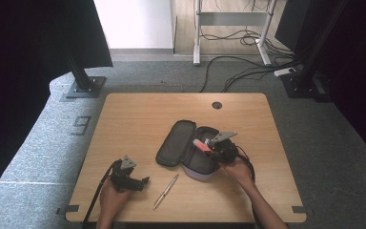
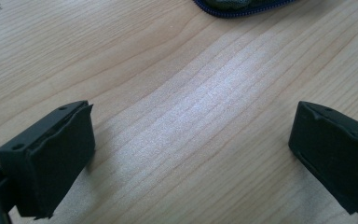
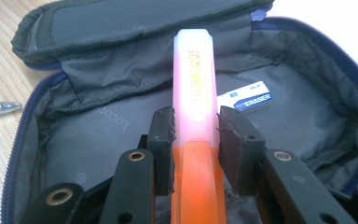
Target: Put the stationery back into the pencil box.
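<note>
An open grey pencil case [image 1: 190, 148] lies in the middle of the wooden table [image 1: 138, 114], its lid folded back to the left. My right gripper [image 1: 208, 145] hovers over the case's open pocket [image 3: 98, 140], shut on an orange highlighter [image 3: 194, 107] with a pale cap that points into the case. A white eraser [image 3: 248, 101] lies inside the pocket. A silver pen [image 1: 166, 191] rests on the table in front of the case, its tip [image 3: 0, 108] visible beside the case. My left gripper [image 1: 143, 181] rests near the front left, jaws wide open over bare wood [image 2: 191, 116].
A round cable hole [image 1: 216, 105] sits near the table's far edge. Beyond the table are black stand bases [image 1: 83, 86], cables [image 1: 238, 71] on the carpet and a white desk frame [image 1: 198, 33].
</note>
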The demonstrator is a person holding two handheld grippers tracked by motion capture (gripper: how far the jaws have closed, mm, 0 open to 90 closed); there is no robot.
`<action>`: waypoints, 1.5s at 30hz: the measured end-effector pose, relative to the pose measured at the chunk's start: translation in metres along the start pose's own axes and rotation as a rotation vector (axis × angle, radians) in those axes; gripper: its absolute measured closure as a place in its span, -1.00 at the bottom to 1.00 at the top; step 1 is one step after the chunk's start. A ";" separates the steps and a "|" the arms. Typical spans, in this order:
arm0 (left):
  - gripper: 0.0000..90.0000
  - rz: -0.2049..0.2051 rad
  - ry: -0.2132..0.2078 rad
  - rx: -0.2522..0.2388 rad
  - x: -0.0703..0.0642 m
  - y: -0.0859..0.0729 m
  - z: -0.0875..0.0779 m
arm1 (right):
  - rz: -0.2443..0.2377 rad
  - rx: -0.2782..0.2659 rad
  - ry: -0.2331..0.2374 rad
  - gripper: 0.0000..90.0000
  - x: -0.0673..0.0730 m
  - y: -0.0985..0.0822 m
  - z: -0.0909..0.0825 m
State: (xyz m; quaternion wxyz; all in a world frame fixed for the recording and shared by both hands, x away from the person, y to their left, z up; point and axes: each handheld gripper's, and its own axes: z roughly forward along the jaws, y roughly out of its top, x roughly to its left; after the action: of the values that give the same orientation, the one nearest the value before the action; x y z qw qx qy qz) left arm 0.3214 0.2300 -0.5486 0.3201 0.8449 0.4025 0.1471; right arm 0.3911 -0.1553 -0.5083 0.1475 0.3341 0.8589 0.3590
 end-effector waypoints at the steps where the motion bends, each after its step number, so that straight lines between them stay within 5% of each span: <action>1: -1.00 0.000 -0.001 0.000 0.000 0.000 0.000 | -0.003 0.002 0.001 0.46 0.000 0.000 0.002; 18: -1.00 0.000 -0.002 0.000 0.000 0.000 0.000 | -0.002 0.027 0.026 0.30 0.002 -0.004 0.008; 45: -1.00 0.000 -0.001 -0.001 0.000 0.000 0.000 | 0.014 -0.055 -0.028 -0.49 -0.013 -0.004 -0.041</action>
State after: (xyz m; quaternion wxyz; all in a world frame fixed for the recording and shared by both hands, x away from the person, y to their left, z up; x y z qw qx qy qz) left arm 0.3214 0.2300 -0.5486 0.3205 0.8449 0.4023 0.1469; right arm 0.3786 -0.1873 -0.4821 0.1661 0.3411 0.8441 0.3789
